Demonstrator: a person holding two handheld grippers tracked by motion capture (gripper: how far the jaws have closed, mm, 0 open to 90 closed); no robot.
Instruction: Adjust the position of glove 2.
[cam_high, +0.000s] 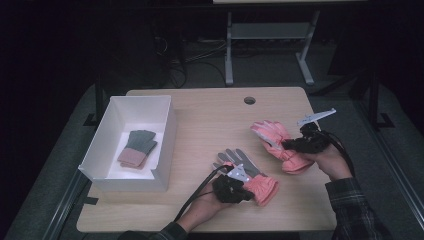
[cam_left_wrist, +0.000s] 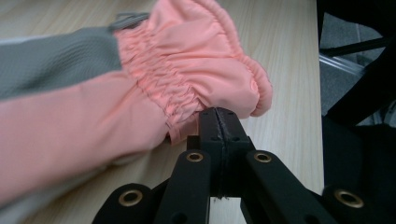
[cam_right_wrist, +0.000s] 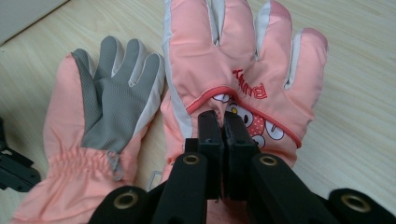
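I am viewing a pink glove (cam_right_wrist: 233, 70) showing white trim and red lettering above a spotted cartoon print, just beyond the right claw; beside it, a pink glove with grey palm (cam_right_wrist: 112, 102) is lying on pale woodgrain table (cam_right_wrist: 359, 116).

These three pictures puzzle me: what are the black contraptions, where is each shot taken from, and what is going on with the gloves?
No robot here: a person sits at a wooden table and holds a pair of black tongs in each hand. The wide picture comes from a camera above the table. The other two come from small cameras riding on the tongs, looking along their jaws.

The left tongs are shut on the cuff of a pink glove lying grey palm up; the close view shows the jaws pinching its gathered edge. The right tongs are shut on the second pink glove, near its cartoon patch.

At the left stands a white box holding another pair of gloves, grey and pinkish.
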